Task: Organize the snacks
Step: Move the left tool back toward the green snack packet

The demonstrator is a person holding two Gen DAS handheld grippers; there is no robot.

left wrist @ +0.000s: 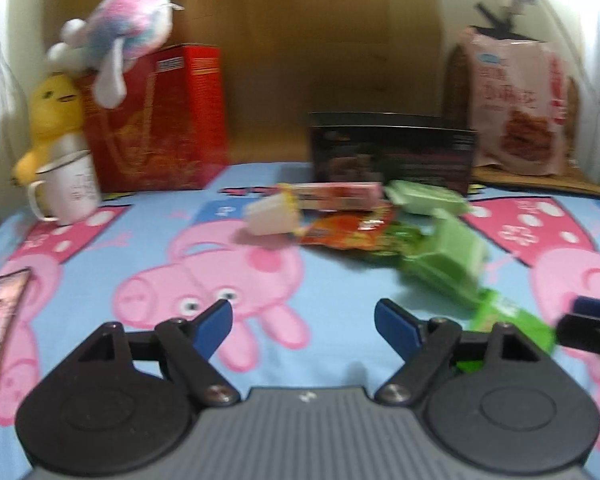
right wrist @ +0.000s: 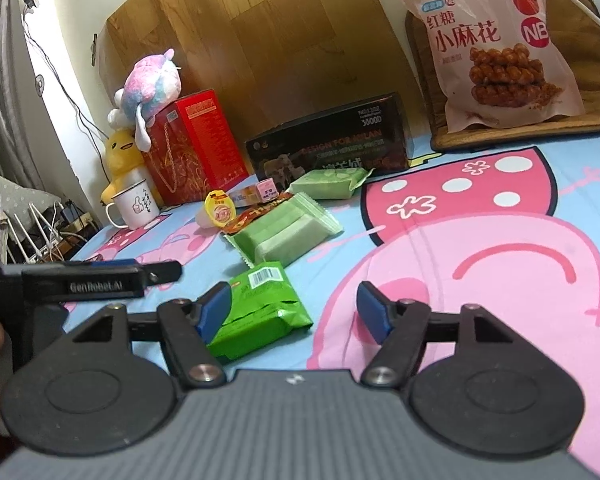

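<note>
Snacks lie scattered on a Peppa Pig sheet. A bright green packet (right wrist: 266, 306) lies just in front of my right gripper (right wrist: 294, 306), beside its left finger. Beyond it lie a pale green wafer pack (right wrist: 286, 229), another pale green pack (right wrist: 329, 182), an orange-red packet (right wrist: 256, 213), a jelly cup (right wrist: 216, 210) and a pink stick box (right wrist: 256, 192). Both grippers are open and empty. In the blurred left wrist view my left gripper (left wrist: 304, 320) hovers over the sheet, with the green packs (left wrist: 446, 256), jelly cup (left wrist: 272, 216) and bright green packet (left wrist: 508, 316) ahead to the right.
A black box (right wrist: 328, 142), a red gift box (right wrist: 194, 148) with plush toys (right wrist: 152, 84), a white mug (right wrist: 134, 204) and a large pink snack bag (right wrist: 496, 44) stand along the back. A phone (left wrist: 0, 320) lies at the left. The left gripper (right wrist: 92, 280) shows at left.
</note>
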